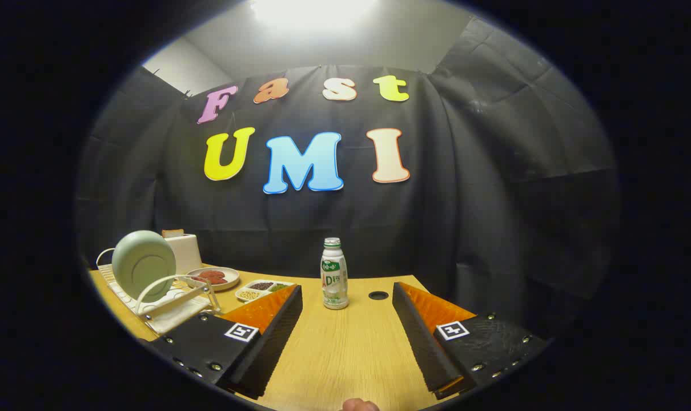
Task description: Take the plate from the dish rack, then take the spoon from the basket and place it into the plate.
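A pale green plate (144, 264) stands on edge in a white wire dish rack (174, 308) on the wooden table, off to the left of my fingers and a little beyond the left one. My gripper (345, 297) is open, with bare tabletop between its fingers. It hovers over the table, well apart from the rack.
A small white bottle with a green cap (334, 274) stands just ahead, between the fingers. Behind the rack are a white toaster (183, 249), a dish of red food (213, 278) and a divided tray of beans (262, 288). A round hole (378, 295) lies in the tabletop.
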